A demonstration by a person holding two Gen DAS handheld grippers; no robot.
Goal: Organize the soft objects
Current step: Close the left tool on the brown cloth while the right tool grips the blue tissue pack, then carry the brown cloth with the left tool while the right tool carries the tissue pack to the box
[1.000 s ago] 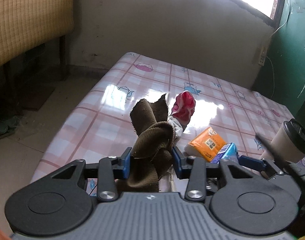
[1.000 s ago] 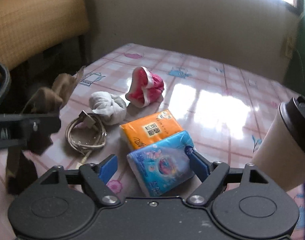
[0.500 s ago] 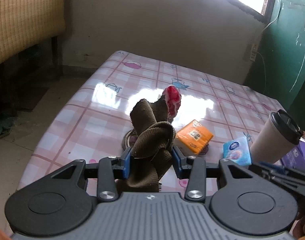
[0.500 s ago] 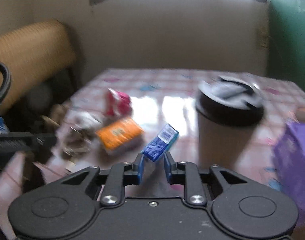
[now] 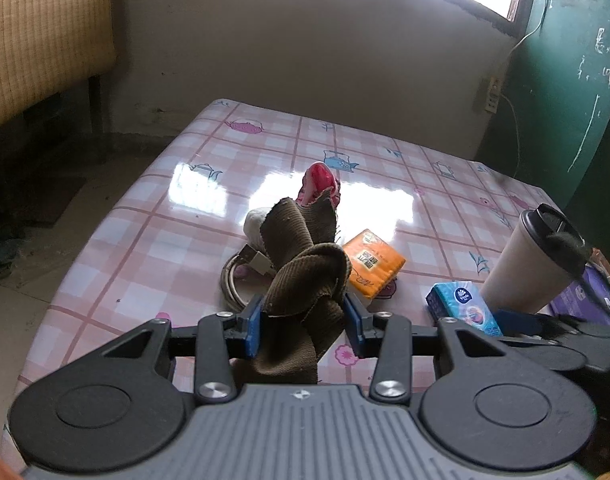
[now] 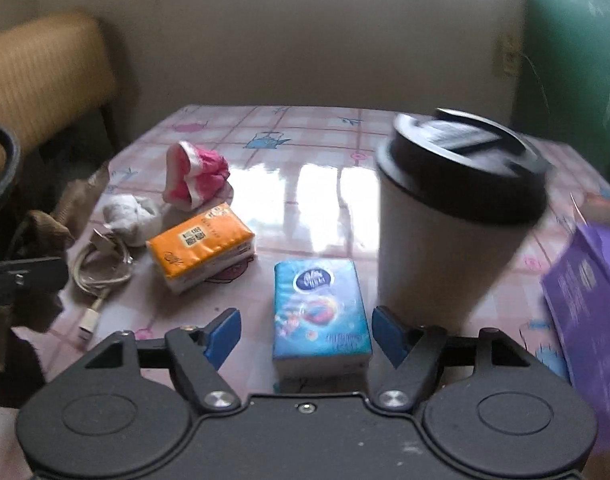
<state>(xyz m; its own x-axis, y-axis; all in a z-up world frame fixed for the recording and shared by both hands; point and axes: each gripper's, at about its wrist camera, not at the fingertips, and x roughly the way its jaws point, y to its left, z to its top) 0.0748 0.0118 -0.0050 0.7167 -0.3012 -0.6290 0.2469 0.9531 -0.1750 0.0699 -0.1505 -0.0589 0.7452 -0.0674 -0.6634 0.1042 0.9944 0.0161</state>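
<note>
L wrist view
L claw [image 5: 303, 322]: clamped on brown cloth [image 5: 305, 280], same grip as 1 s ago; carried above table [image 5: 153, 216], not set down yet.
Brown cloth: ribbed corduroy-type fabric, bunched into a loose knot betw. blue pads, frayed flap standing up, tail hanging below.
Blue tissue pack [image 5: 463, 308]: on table near paper cup [image 5: 529, 264]; 0.5 s ago pinched in R claw, so drop-off looks done.
Others: orange tissue pack [image 5: 371, 262], pink sock [image 5: 319, 184], white sock [image 5: 255, 222], cable coil [image 5: 241, 276], all on table.

R wrist view
R claw [image 6: 303, 334]: wide open, holding nothing; pads either side of blue tissue pack [image 6: 321, 312], not touching.
Blue tissue pack: lying flat, soft glossy wrap, just beside paper cup [image 6: 453, 216].
Meaning: one soft item placed; brown cloth [image 6: 45, 220] at L edge likely next.
Purple box [image 6: 585, 292]: R edge, blurred.
</note>
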